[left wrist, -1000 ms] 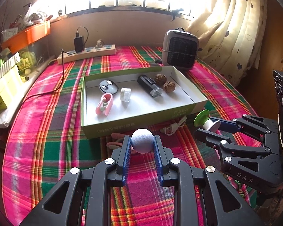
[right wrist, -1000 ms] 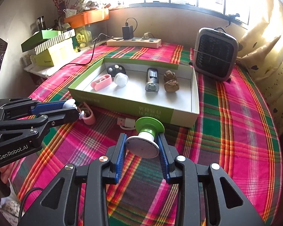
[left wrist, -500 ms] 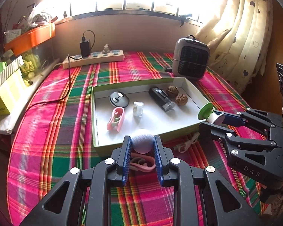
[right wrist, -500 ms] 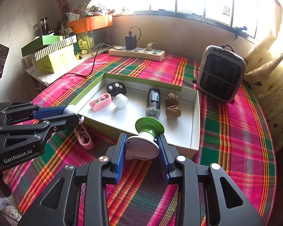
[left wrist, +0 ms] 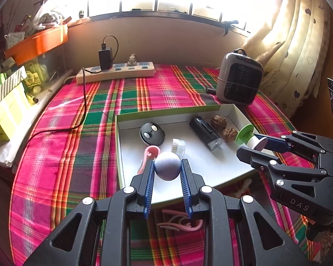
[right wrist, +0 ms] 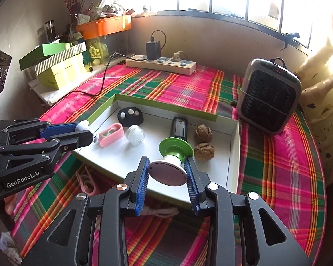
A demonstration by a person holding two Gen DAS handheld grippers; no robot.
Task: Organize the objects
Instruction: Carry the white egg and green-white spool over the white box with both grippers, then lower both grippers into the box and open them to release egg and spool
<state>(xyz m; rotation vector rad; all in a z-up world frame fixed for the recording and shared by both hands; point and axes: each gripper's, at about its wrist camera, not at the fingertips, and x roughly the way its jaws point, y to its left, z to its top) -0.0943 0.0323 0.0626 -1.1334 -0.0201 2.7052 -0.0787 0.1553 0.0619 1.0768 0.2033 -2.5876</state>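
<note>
Both our hands moved over the white box [left wrist: 230, 110]. Our left gripper [left wrist: 167, 169] squeezes a gray ball [left wrist: 167, 168]; our right gripper [right wrist: 168, 170] squeezes a green-and-white spool [right wrist: 171, 161].

Left gripper [left wrist: 167, 169]: pitched downward, jaws nearly closed, blue pads clamping a pale ball [left wrist: 167, 165] at the tips. Right gripper [right wrist: 168, 171]: same downward pitch, jaws slightly wider, clamping a green-and-white spool [right wrist: 173, 159]. In the left wrist view, right gripper sits at 3 o'clock.
</note>
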